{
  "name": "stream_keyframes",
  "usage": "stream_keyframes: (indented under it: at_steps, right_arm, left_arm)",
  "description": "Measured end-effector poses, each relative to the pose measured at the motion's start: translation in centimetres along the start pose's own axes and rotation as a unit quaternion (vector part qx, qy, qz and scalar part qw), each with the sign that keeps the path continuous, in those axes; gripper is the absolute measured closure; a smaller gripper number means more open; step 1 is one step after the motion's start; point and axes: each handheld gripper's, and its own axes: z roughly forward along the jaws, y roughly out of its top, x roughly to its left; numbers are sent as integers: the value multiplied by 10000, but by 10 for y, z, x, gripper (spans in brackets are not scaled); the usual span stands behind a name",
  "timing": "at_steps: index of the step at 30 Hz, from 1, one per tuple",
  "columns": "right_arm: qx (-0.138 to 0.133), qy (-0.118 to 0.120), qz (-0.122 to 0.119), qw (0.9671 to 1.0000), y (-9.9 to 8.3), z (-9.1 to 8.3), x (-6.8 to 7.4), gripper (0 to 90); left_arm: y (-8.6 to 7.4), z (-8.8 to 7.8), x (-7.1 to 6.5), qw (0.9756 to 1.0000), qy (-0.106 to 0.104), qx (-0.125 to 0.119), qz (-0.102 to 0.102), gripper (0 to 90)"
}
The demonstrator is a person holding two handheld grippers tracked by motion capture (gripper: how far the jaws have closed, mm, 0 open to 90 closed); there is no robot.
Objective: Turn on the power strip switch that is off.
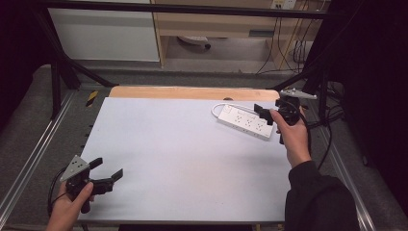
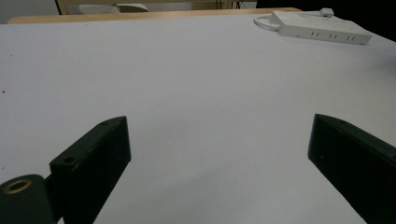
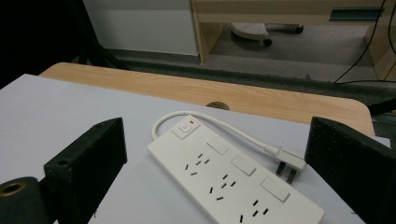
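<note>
White table sheet [image 1: 183, 159] — wooden edge [image 1: 192, 92], grey floor [image 1: 231, 50]

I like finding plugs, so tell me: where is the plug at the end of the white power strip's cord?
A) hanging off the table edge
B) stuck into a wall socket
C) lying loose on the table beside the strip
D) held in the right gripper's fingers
C: in the right gripper view the plug lies on the white table top beside the power strip, its prongs bare and nothing holding it.
</note>
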Motion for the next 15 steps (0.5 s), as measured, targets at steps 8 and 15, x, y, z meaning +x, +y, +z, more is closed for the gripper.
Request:
stream_keyframes:
  at_steps: [8, 15]
  right_arm:
    - [46, -117, 35, 9999, 2, 12, -7, 64]
    - [77, -234, 38, 9997, 3, 19, -13, 80]
  left_arm:
    - [0, 0, 0, 10000, -2, -5, 11, 59]
    - [0, 1, 0, 10000, 2, 7, 20, 59]
